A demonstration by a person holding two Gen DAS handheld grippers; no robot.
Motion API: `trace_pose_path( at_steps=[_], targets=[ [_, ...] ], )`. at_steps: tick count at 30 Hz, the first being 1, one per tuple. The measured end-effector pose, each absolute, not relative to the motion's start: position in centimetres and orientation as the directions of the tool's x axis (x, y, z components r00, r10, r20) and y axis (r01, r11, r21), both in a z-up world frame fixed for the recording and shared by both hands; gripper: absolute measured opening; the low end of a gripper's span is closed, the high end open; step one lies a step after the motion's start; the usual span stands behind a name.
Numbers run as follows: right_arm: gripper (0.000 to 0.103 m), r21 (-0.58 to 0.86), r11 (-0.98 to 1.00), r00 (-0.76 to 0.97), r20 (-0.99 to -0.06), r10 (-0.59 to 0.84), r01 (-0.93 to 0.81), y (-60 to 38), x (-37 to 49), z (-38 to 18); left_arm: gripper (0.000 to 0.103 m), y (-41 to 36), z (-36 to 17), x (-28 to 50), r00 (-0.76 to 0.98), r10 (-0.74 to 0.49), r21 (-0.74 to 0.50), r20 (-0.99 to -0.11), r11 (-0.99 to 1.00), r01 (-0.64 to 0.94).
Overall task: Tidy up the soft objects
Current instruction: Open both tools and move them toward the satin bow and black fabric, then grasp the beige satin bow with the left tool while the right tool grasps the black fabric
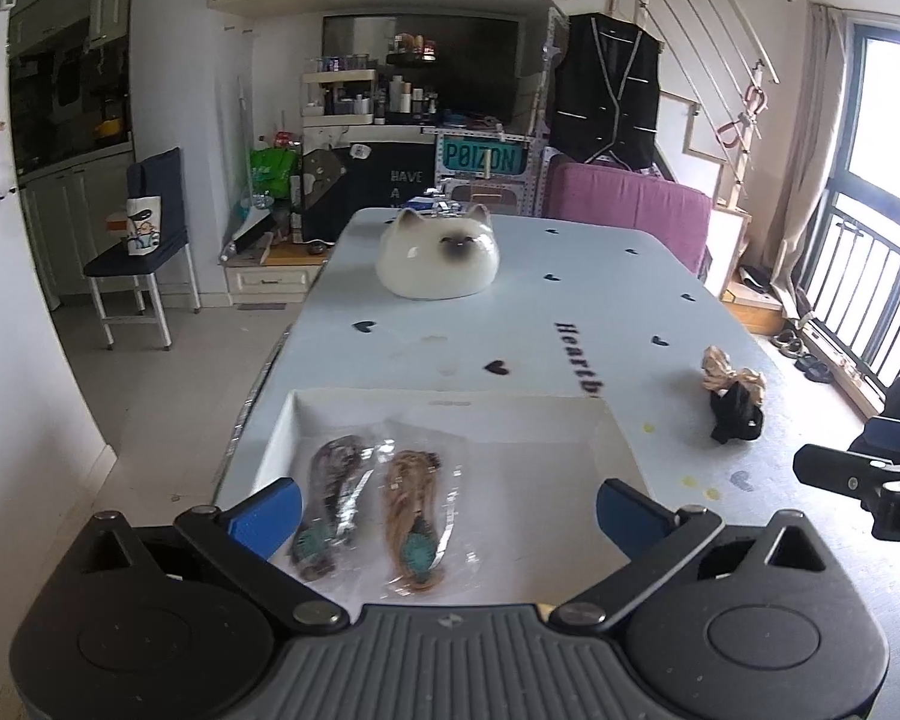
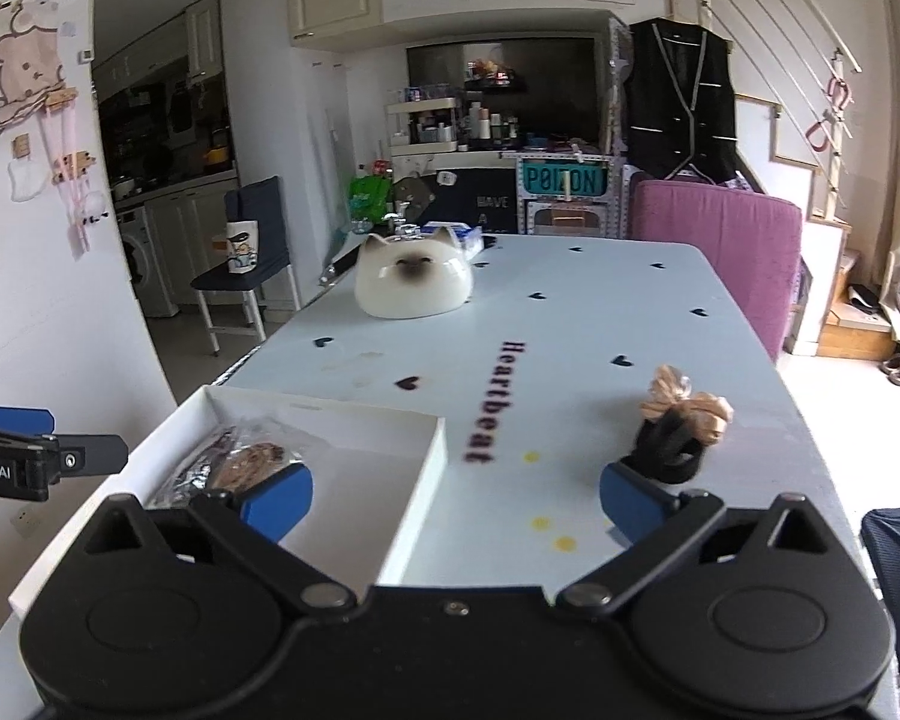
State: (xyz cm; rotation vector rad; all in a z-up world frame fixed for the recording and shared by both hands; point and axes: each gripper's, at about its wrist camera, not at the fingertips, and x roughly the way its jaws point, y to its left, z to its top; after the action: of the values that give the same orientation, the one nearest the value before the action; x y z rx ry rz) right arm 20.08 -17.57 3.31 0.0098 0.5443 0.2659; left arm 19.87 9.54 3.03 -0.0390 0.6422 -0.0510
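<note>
A shallow white tray (image 1: 570, 420) lies at the near left of the pale blue table. Two clear packets lie flat in it, one dark (image 1: 330, 504), one tan (image 1: 417, 516). My left gripper (image 1: 447, 510) hovers open above them with nothing between its blue pads. A loose black and beige fabric bundle (image 1: 732, 399) rests on the table to the right of the tray. In the right wrist view the tray (image 2: 414, 480) is at lower left and the bundle (image 2: 681, 426) sits just beyond the right pad. My right gripper (image 2: 456, 498) is wide open and empty.
A white cat-shaped ornament (image 2: 413, 285) stands at the far middle of the table (image 2: 570, 312). A purple chair (image 2: 720, 252) is behind the far right edge and a dark stool (image 1: 141, 258) stands left on the floor. The other gripper (image 2: 36, 450) shows at the left edge.
</note>
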Motion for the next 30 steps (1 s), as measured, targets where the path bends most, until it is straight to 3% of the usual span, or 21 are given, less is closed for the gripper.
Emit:
trace_pose_path(
  at_steps=[26, 30],
  targets=[
    [0.103, 0.003, 0.994, 0.86, -0.5, 0.098, -0.111, -28.6, 25.0, 1.1, 0.103, -3.6, 2.9, 27.0, 0.815, -0.181, -0.096, -0.551, 0.983, 0.154],
    [0.103, 0.055, 0.993, 0.847, -0.519, 0.114, -0.1, -29.7, 27.1, -0.4, 0.103, -4.9, 3.0, 28.7, 0.816, -0.212, -0.125, -0.537, 0.977, 0.172]
  ],
)
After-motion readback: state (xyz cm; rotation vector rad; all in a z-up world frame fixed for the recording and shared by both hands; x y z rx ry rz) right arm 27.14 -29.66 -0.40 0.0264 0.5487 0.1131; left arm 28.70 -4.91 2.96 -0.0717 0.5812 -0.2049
